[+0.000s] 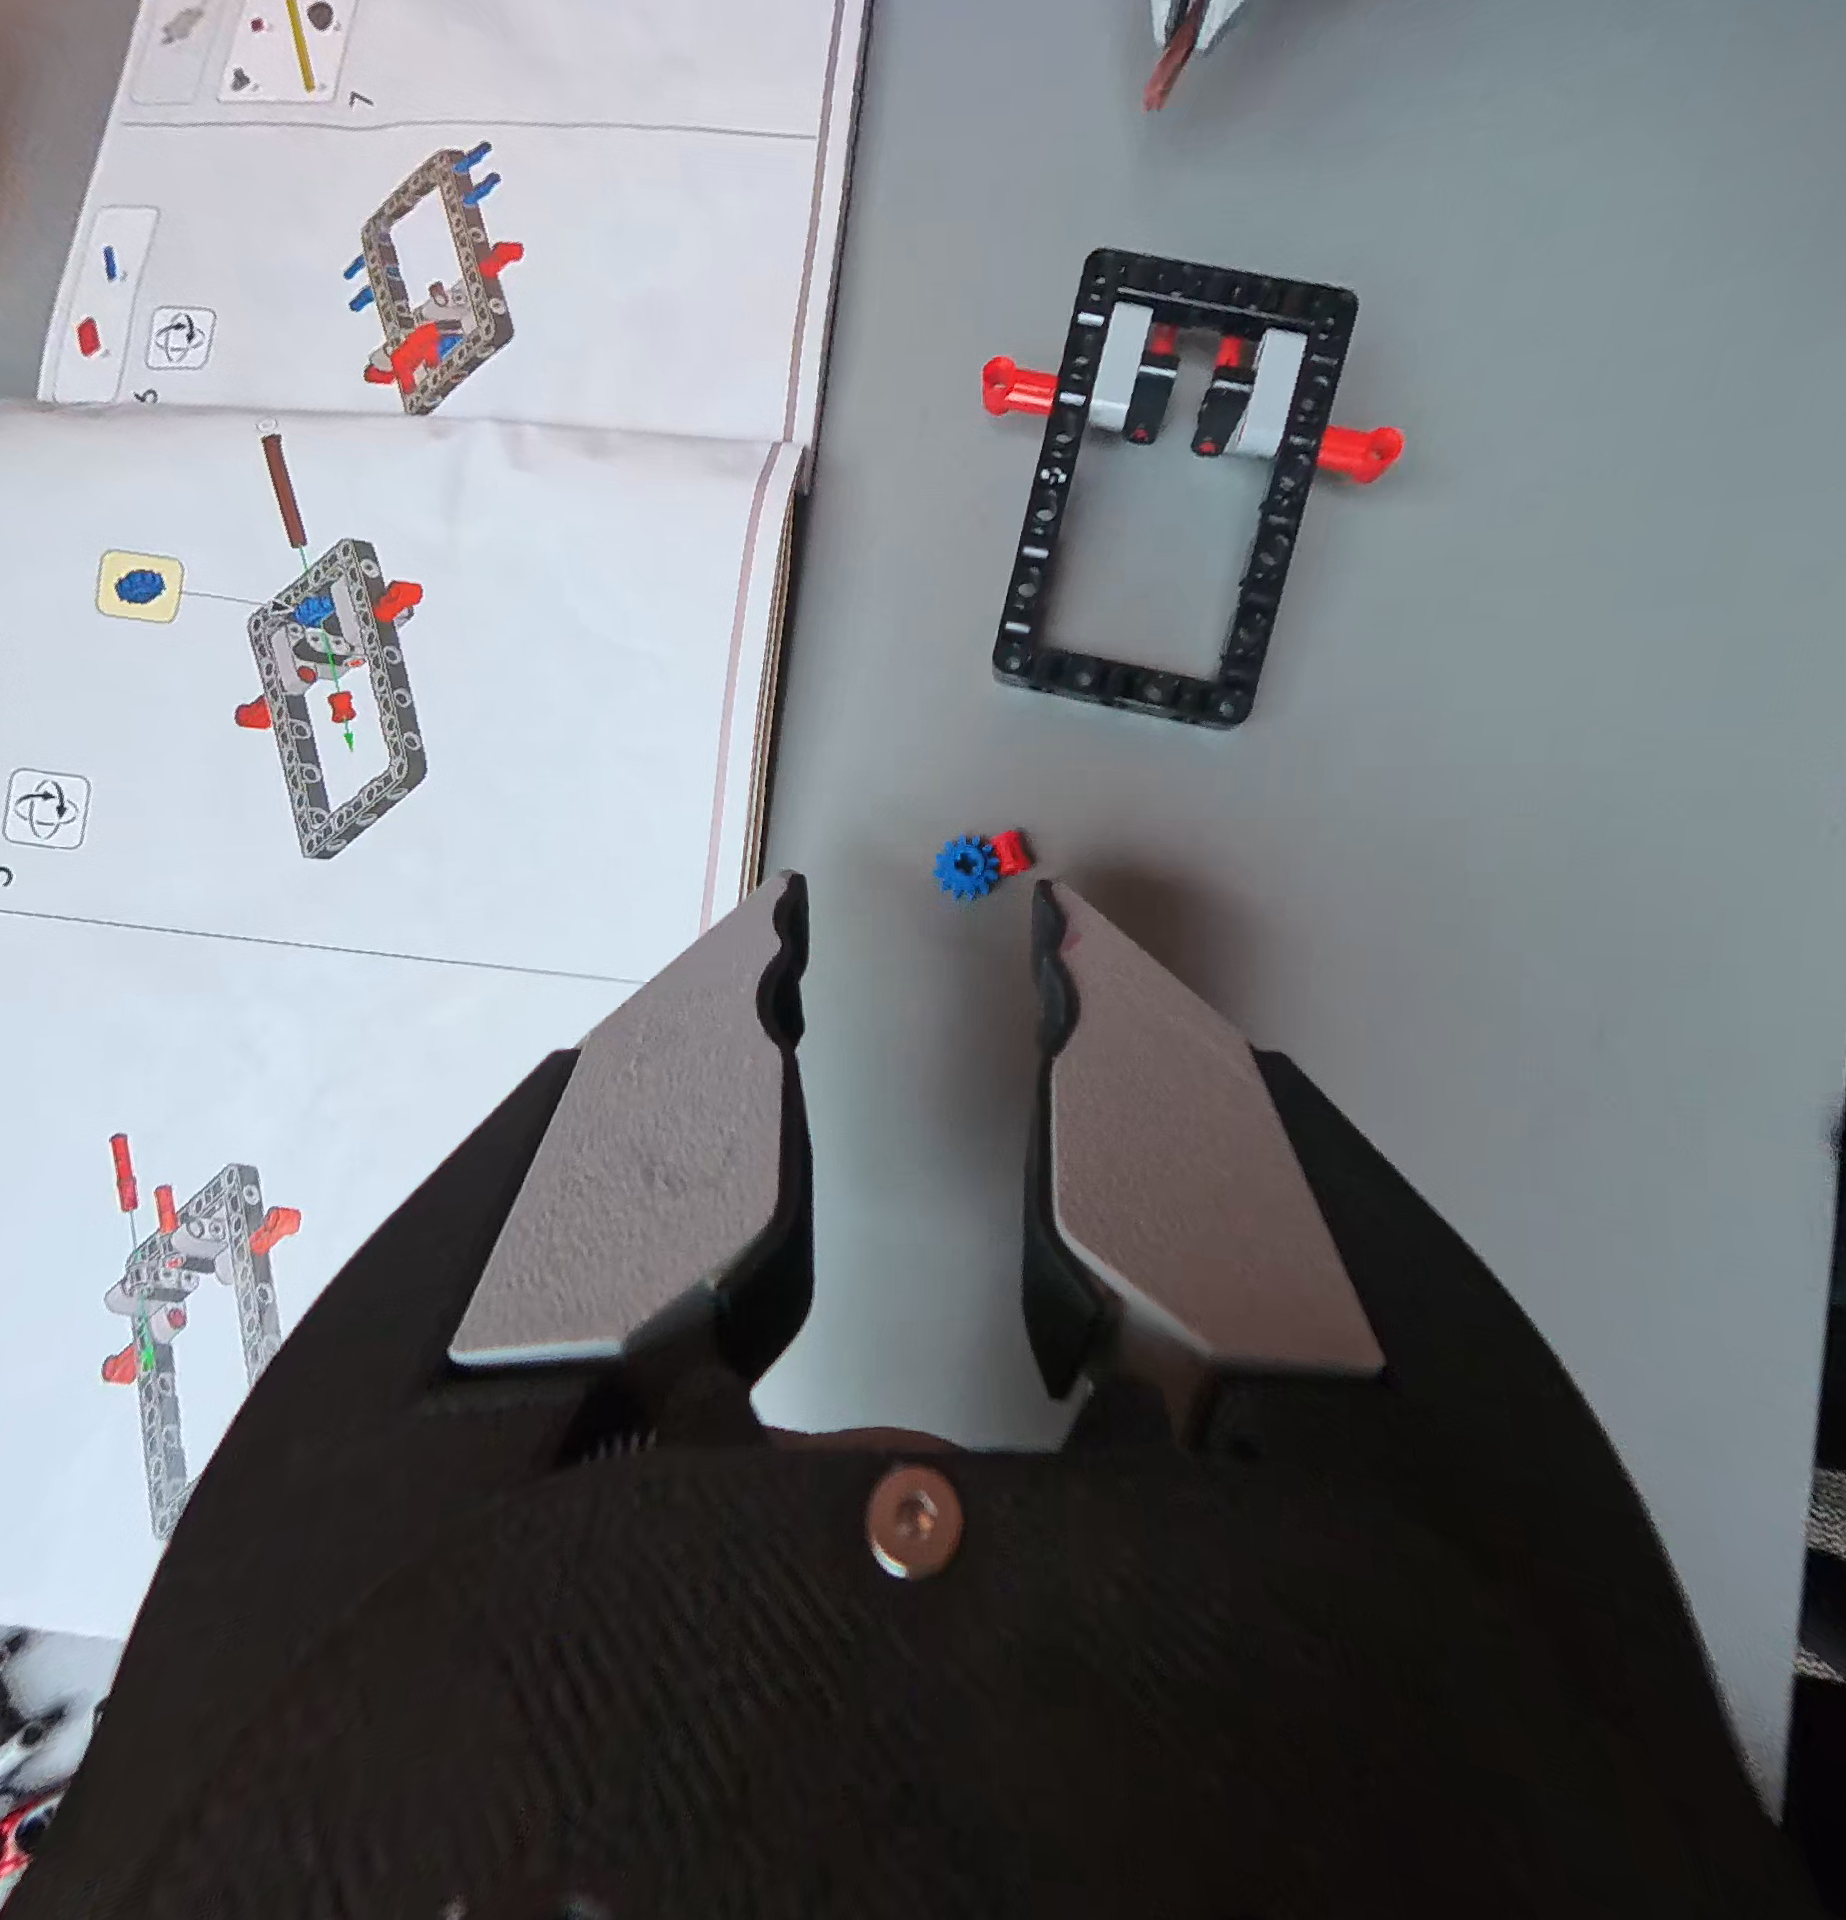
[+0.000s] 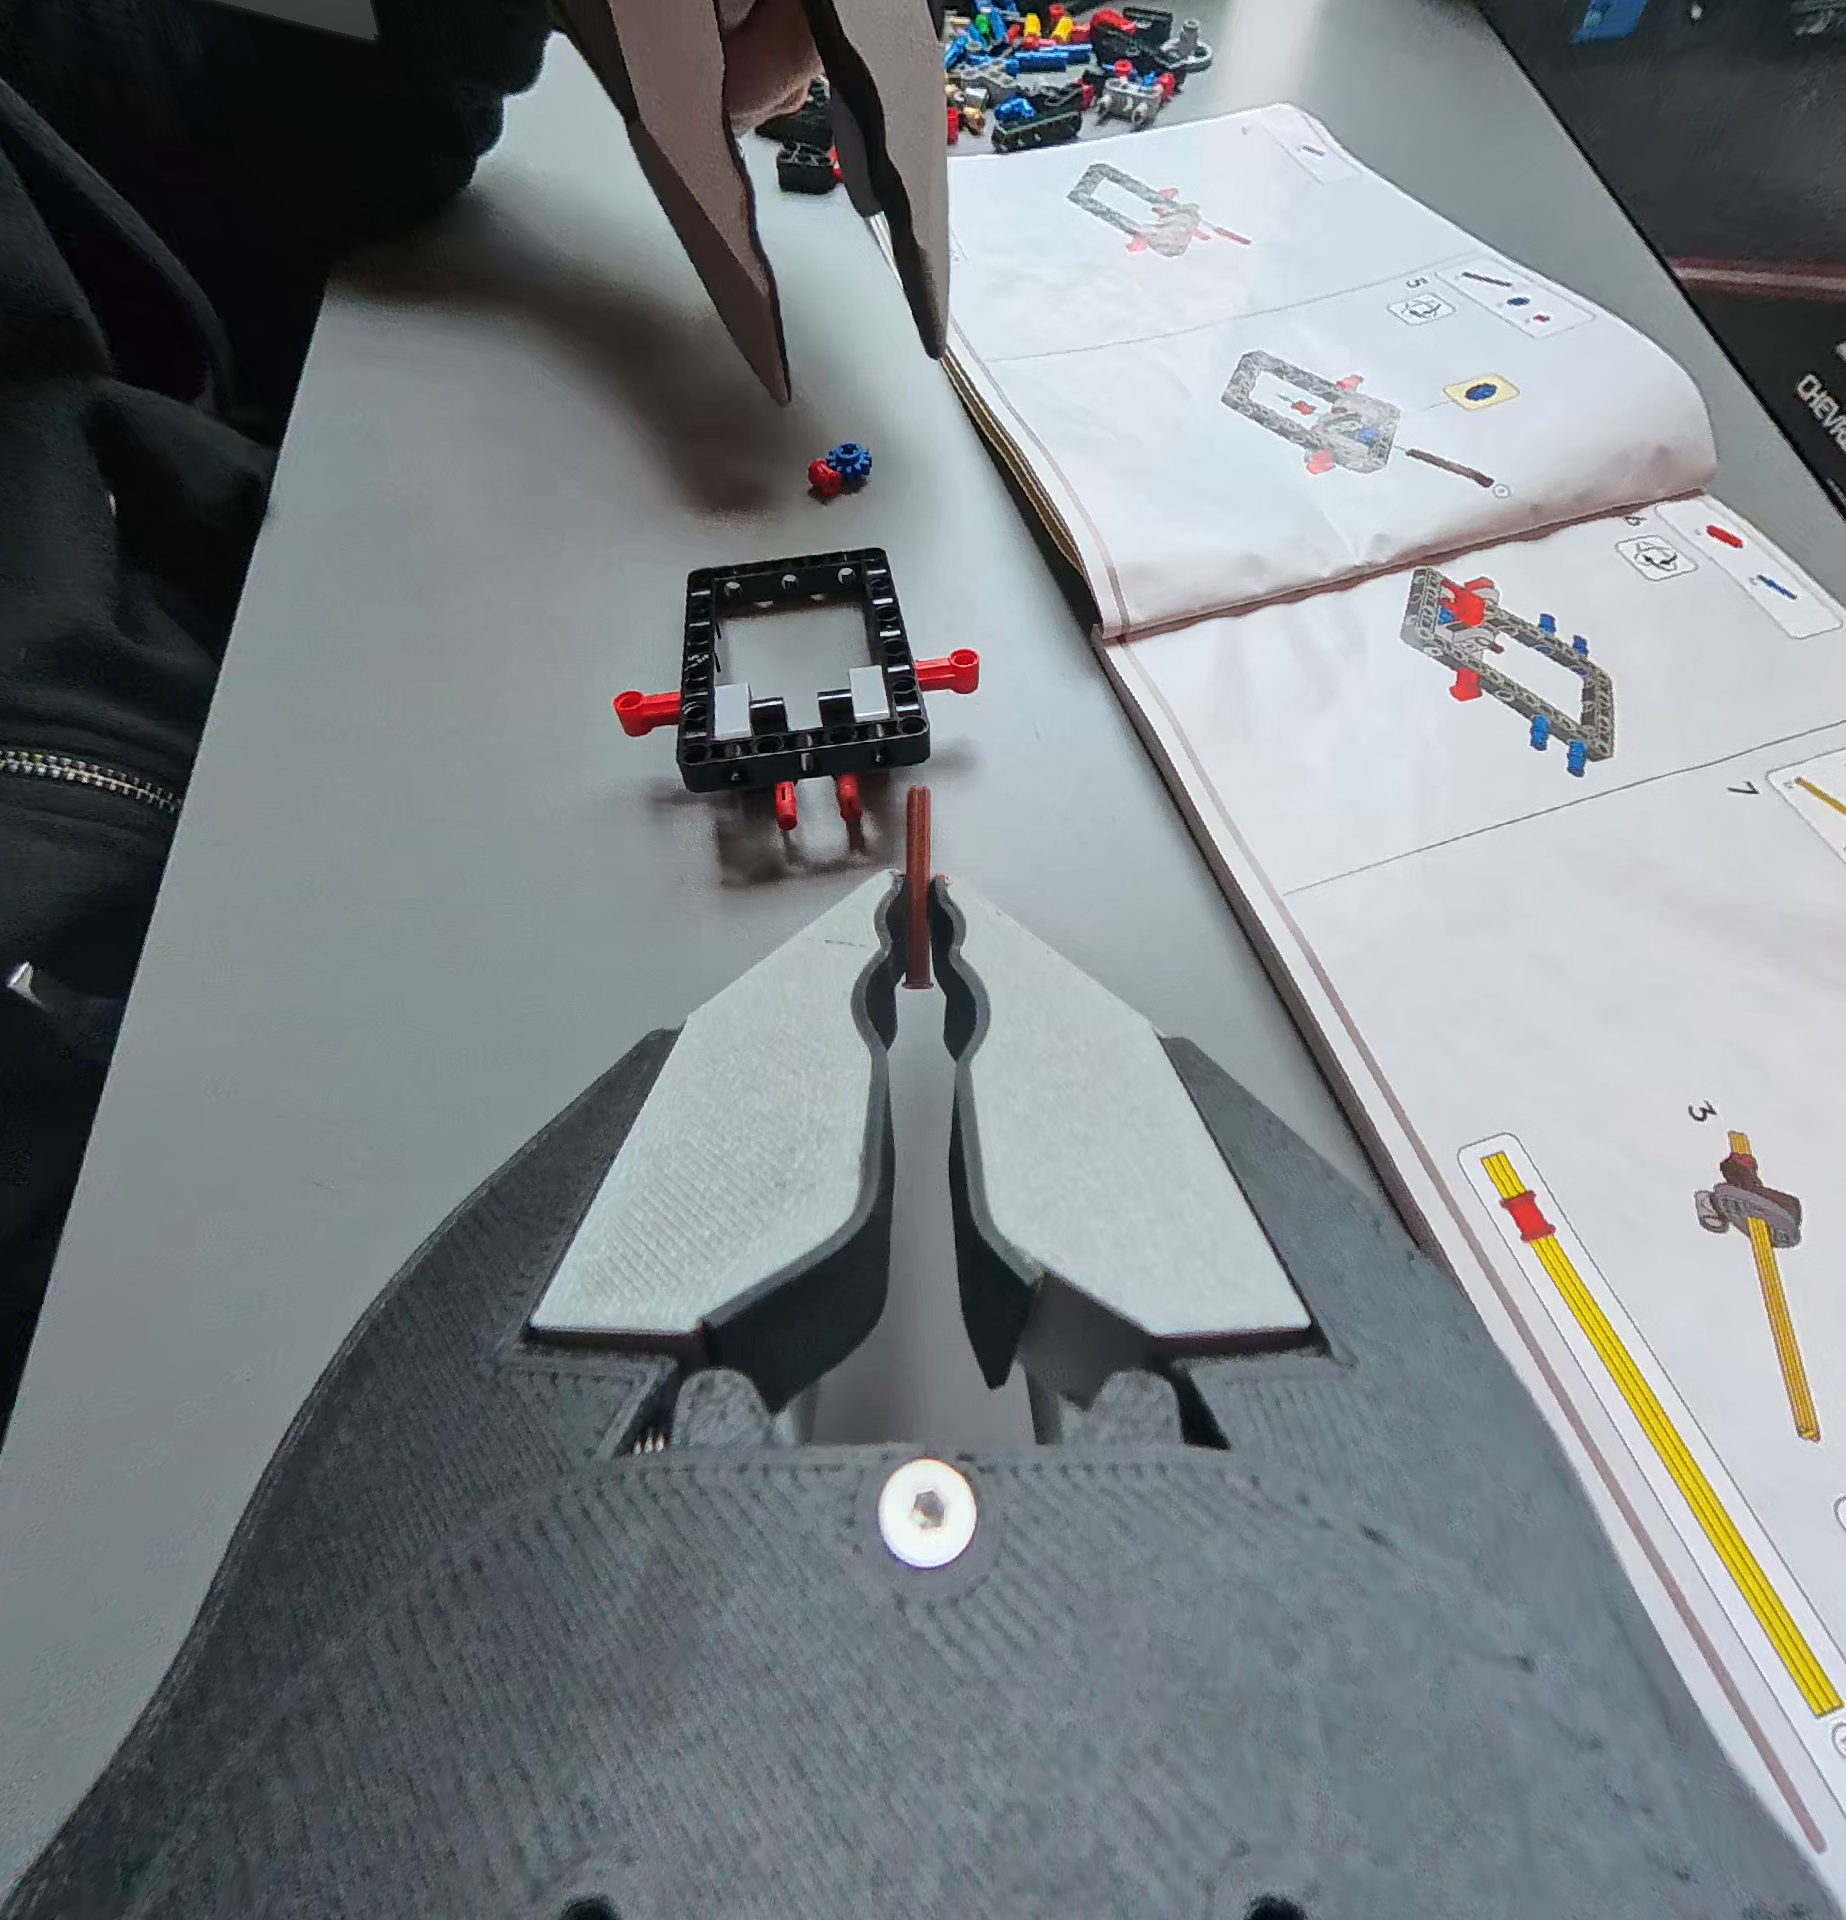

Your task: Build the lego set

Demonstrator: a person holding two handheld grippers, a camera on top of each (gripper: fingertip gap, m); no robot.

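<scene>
While right gripper (image 2: 911, 883) jaws clamp brown axle (image 2: 917, 883), we hover left gripper (image 1: 917, 891) (jaws apart) over blue gear (image 1: 963, 864), black frame (image 1: 1173, 488) at 12 o'clock on tabletop (image 1: 1521, 935); pinch gear squarely, avoid red bush (image 1: 1012, 850).

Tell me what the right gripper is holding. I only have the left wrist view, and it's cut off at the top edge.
Observer: The right gripper is shut on a brown axle, which sticks out past its fingertips.
Operator: Where does the axle point?
Observer: Roughly at the near short side of the black frame, where two red pins stick out towards it.
Operator: Any spare parts nearby?
Observer: A pile of loose parts lies at the far end of the table, beyond the instruction booklet and your open left gripper.
</scene>
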